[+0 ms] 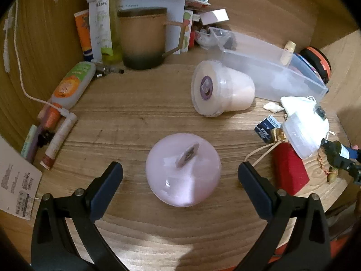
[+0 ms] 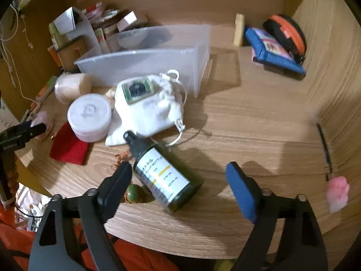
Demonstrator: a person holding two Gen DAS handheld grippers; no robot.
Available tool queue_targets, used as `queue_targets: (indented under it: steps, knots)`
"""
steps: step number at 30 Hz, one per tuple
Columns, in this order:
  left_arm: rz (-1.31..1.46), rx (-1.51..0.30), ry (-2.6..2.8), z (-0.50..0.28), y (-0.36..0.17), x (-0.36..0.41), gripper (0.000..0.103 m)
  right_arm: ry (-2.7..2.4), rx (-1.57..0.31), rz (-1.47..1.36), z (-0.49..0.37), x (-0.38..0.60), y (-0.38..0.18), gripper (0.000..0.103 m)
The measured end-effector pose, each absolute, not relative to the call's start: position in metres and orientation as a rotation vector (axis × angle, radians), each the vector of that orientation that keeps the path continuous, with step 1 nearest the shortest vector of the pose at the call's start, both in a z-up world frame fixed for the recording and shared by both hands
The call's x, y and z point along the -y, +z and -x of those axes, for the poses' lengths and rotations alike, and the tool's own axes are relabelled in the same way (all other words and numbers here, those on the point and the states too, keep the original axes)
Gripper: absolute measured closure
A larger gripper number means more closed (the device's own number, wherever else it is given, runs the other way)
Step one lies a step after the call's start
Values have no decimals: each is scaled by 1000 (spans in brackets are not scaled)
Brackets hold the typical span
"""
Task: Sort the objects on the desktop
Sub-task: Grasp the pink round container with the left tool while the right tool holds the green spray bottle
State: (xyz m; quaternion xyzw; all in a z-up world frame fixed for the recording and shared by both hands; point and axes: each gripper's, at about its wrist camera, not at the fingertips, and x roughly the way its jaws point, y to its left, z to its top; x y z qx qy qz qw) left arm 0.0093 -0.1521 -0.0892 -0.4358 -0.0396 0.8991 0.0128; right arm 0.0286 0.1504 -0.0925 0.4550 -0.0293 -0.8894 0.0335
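Note:
In the left wrist view a pink round ball-shaped container (image 1: 182,172) lies on the wooden desk between the fingers of my left gripper (image 1: 180,178), which is open and not touching it. In the right wrist view a dark green pump bottle (image 2: 163,174) with a white label lies on its side between the fingers of my right gripper (image 2: 179,180), which is open; the left finger is next to the bottle. A clear plastic storage bin (image 2: 146,61) stands behind; it also shows in the left wrist view (image 1: 270,67).
A tipped white tub (image 1: 221,88), brown mug (image 1: 142,38), tubes (image 1: 72,85) and papers crowd the left wrist view. A white pouch (image 2: 149,110), round white jar (image 2: 89,117), red pad (image 2: 68,146), blue pouch (image 2: 273,49) and orange-black case (image 2: 286,36) show in the right wrist view.

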Motion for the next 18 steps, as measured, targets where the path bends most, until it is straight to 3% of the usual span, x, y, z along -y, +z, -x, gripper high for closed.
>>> queue_targets:
  steps: [10,18]
  knots:
    - [1397,124,2813,2,-96,151,1,-2722,61,-1402,-18,-143,-100,39]
    - [1400,103,2852,5,-97,152,12,-2725,50,-1376,-18,-144,-100,41]
